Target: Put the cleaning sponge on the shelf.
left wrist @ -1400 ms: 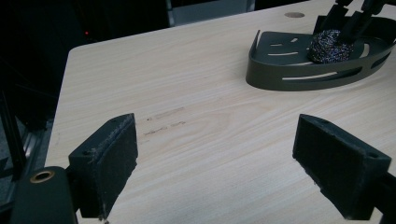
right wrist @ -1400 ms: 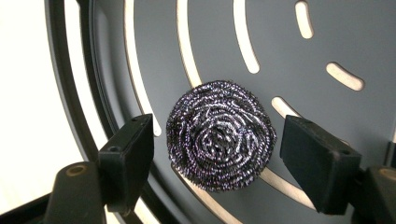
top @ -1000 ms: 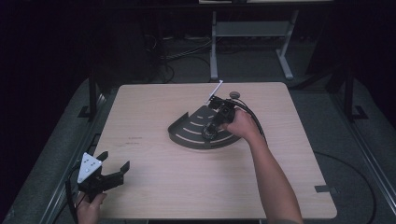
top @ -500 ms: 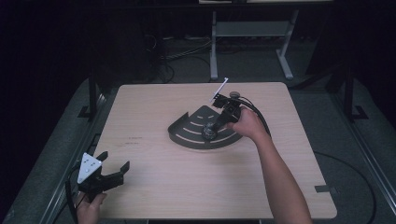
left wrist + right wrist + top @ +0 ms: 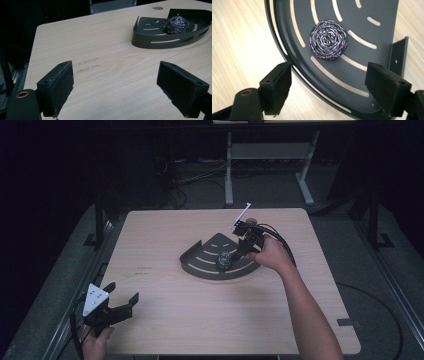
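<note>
The scourer point(image 5: 328, 40) lies loose in the tray point(image 5: 372, 35), on the slotted floor near its curved rim, and nothing grips it, so the placing looks done. It is a tight round coil of shiny metal wire, dark with purple glints, flat on the slots. Your right gripper point(image 5: 328, 90) hangs just above it; its jaws have just been opening and stand wide, with nothing between them. What is left, I judge, is to draw that hand clear. Your left gripper point(image 5: 117, 306) rests wide and empty at the near left corner of the table point(image 5: 165, 235).
</note>
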`<state>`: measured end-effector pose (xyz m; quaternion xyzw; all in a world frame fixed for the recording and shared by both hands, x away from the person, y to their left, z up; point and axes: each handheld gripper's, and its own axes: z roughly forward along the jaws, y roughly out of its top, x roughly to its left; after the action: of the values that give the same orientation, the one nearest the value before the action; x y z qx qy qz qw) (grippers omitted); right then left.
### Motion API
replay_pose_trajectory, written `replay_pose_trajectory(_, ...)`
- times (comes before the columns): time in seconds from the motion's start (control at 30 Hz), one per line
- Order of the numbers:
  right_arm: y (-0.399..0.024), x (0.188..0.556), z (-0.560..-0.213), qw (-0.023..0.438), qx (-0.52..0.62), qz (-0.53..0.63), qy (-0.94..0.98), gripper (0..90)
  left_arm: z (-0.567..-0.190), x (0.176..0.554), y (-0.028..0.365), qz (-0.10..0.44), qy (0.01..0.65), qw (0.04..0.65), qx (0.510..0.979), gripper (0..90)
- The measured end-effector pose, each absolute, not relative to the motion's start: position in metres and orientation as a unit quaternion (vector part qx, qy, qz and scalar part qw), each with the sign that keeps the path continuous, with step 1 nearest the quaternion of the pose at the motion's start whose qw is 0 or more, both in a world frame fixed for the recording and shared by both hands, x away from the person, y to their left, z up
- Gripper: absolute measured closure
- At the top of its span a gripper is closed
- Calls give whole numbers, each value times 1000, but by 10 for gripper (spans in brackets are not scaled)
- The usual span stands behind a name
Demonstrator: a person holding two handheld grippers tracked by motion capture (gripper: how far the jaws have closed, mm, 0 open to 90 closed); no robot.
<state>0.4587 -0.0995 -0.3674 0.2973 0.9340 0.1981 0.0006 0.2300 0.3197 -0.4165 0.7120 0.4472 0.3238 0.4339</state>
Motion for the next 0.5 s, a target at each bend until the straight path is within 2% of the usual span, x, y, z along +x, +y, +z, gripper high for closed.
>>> replay_pose_trajectory(0.5, -125, 444, -373, 0, 312, 206, 927, 204, -417, 230, 318, 322, 447, 433, 714, 132)
